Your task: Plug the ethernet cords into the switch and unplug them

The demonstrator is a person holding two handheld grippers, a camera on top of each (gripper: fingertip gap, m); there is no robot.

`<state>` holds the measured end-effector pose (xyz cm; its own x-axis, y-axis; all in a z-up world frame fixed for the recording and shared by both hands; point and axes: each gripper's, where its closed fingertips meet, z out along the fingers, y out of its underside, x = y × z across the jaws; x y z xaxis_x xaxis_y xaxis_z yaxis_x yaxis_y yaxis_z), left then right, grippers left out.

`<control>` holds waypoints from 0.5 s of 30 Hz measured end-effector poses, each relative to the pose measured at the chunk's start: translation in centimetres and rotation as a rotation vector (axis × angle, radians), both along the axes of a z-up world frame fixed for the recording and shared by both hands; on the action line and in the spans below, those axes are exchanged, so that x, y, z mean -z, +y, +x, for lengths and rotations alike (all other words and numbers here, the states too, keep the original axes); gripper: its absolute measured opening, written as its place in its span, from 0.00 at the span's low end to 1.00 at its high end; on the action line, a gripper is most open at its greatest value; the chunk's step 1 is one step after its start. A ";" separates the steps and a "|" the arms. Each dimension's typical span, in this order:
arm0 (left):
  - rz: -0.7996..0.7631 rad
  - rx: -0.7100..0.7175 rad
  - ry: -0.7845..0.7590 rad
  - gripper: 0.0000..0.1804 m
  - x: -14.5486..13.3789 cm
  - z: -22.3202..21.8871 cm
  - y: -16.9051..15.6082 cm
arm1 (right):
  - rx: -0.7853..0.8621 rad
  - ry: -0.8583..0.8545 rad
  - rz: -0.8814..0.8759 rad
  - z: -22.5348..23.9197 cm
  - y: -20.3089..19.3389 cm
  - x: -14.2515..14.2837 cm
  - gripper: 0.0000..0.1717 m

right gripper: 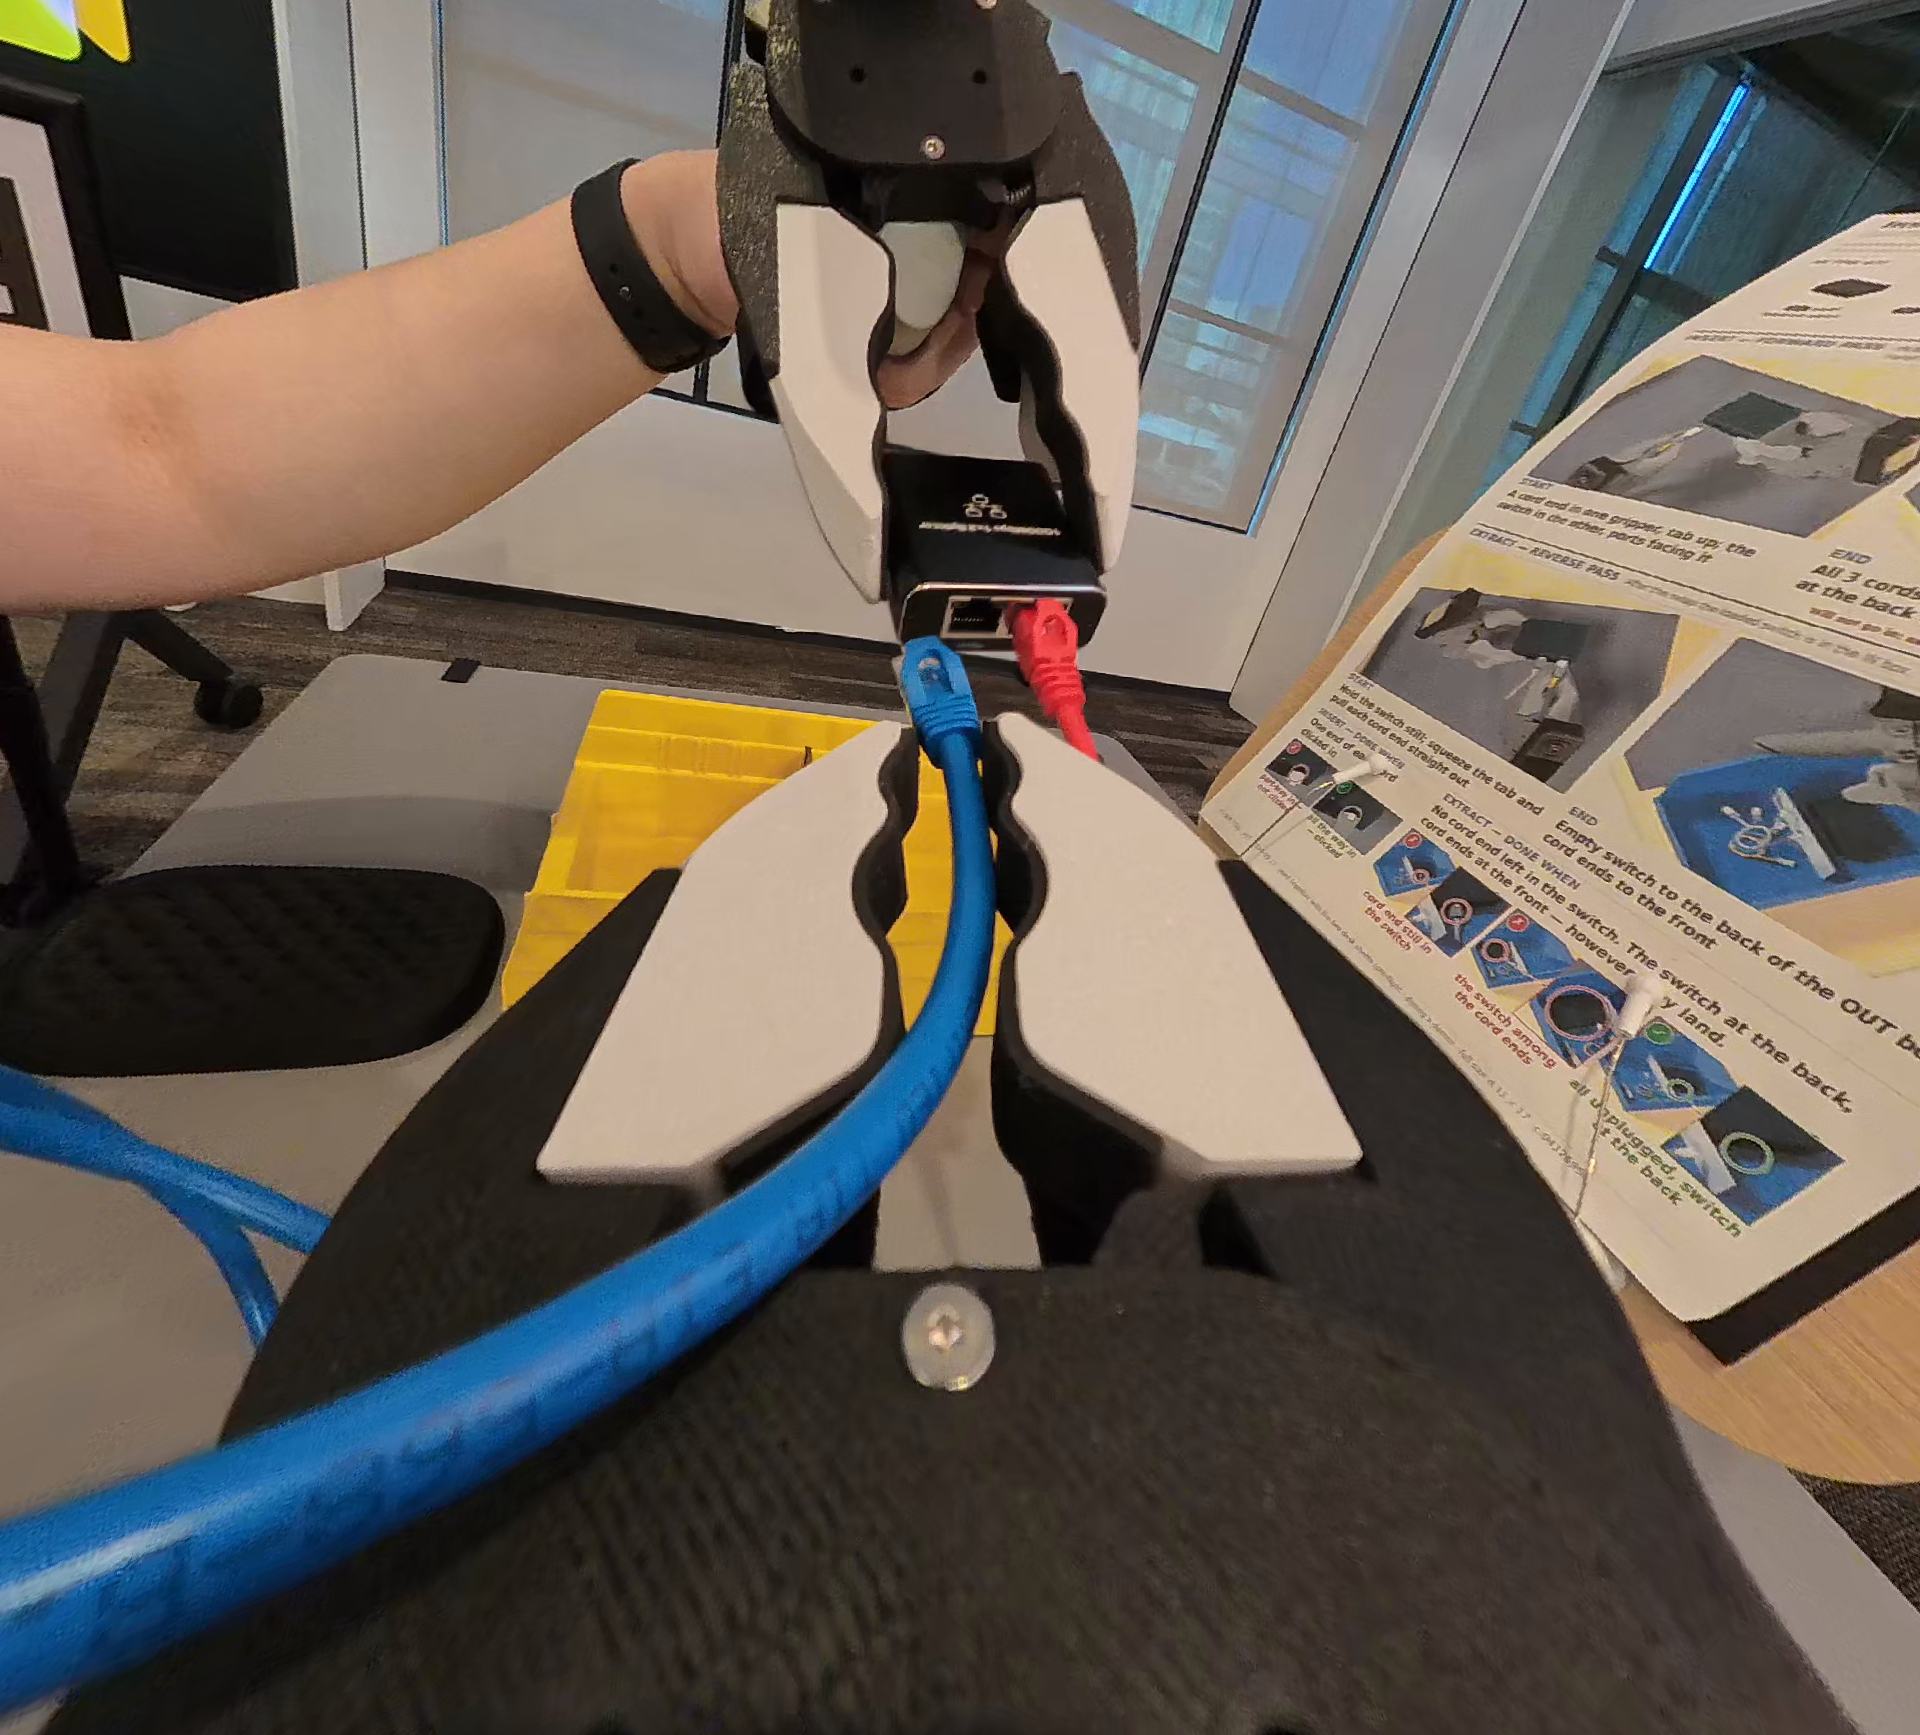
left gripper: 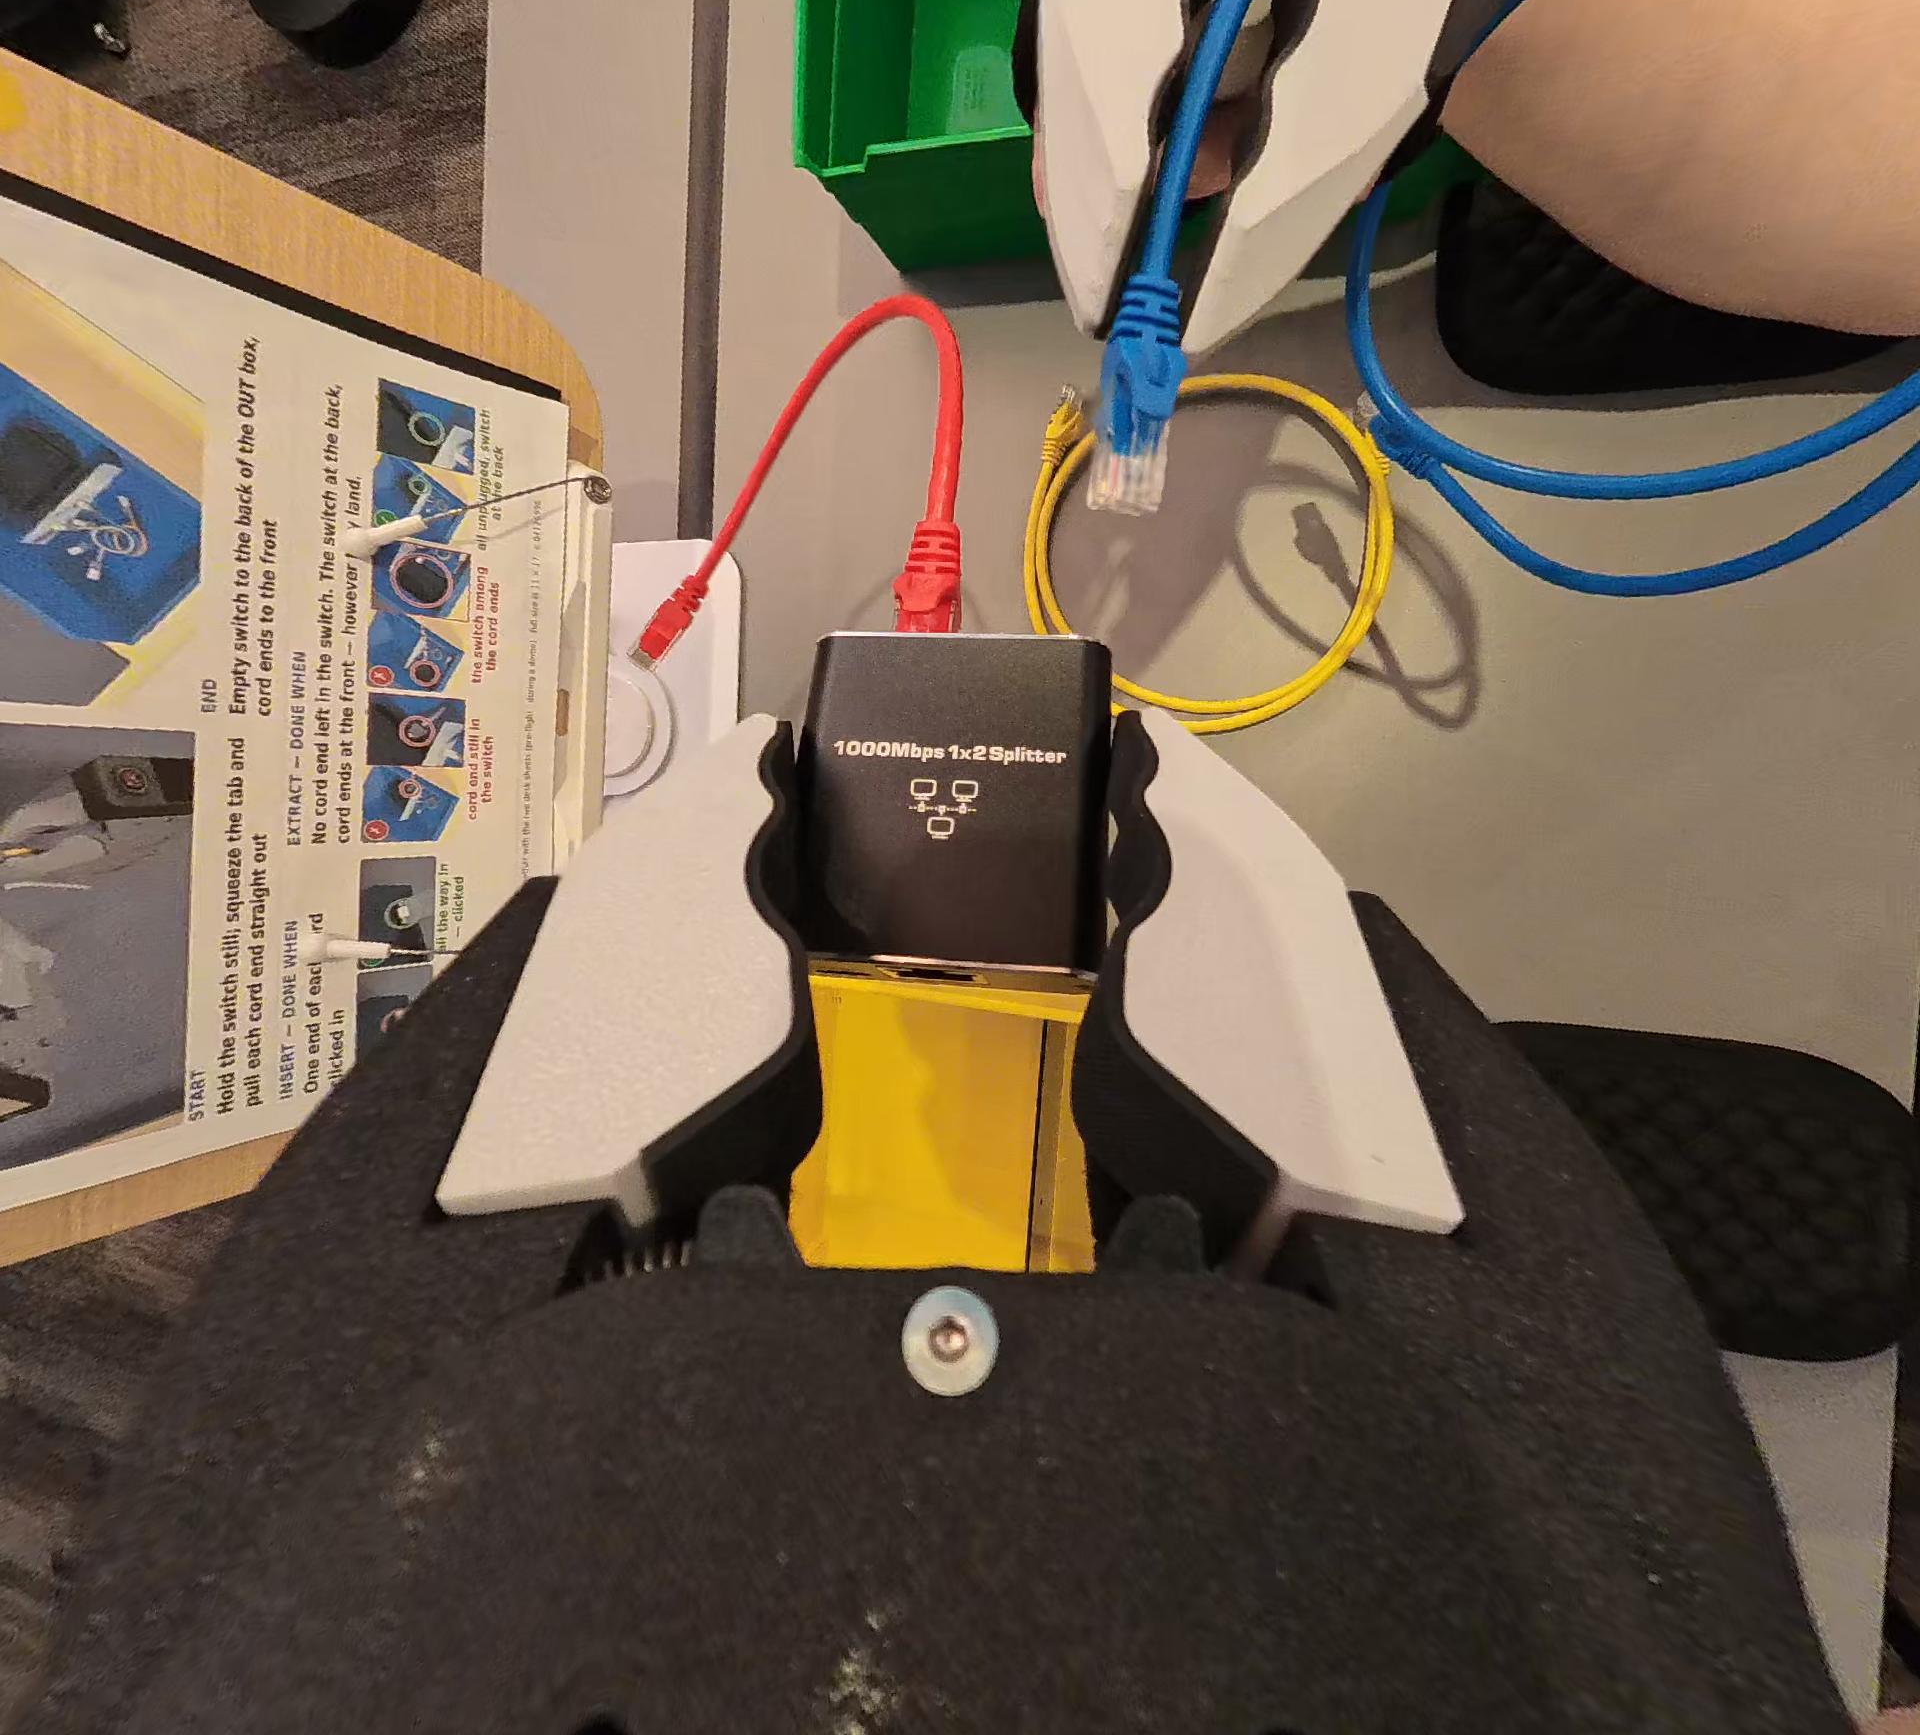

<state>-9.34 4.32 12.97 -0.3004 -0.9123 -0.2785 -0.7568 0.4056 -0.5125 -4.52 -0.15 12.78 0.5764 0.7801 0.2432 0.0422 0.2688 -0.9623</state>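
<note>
The pale grey tabletop lay under everything, with a printed instruction sheet on a wooden board to one side, a green plastic bin at the far end and a yellow plastic bin near me. My left tongs were clenched on the small black metal switch box — both pads pressed against its sides, holding it up off the table with its ports facing my other hand. My right tongs gripped the blue ethernet cord just behind its plug, which sat close under the switch's free port, not yet in. A short red ethernet cord was plugged into the neighbouring port, its other end dangling loose. A thin yellow ethernet cord lay coiled on the table — untouched.
</note>
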 end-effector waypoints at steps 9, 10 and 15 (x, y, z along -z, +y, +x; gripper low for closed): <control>-0.010 0.022 -0.055 0.32 -1.5 0.4 -0.7 | 0.048 0.118 0.045 -0.1 0.8 -1.6 0.07; -0.012 0.026 -0.068 0.32 -1.7 0.5 -0.8 | 0.056 0.131 0.053 -0.2 0.8 -1.8 0.07; -0.042 0.048 -0.129 0.32 -2.6 1.0 -1.4 | 0.096 0.159 0.089 -0.4 0.9 -2.5 0.07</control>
<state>-8.33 2.97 15.57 -0.3081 -0.9093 -0.2797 -0.6636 0.4161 -0.6218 -4.94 0.76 15.26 0.6836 0.6994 0.2087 -0.0790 0.3552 -0.9315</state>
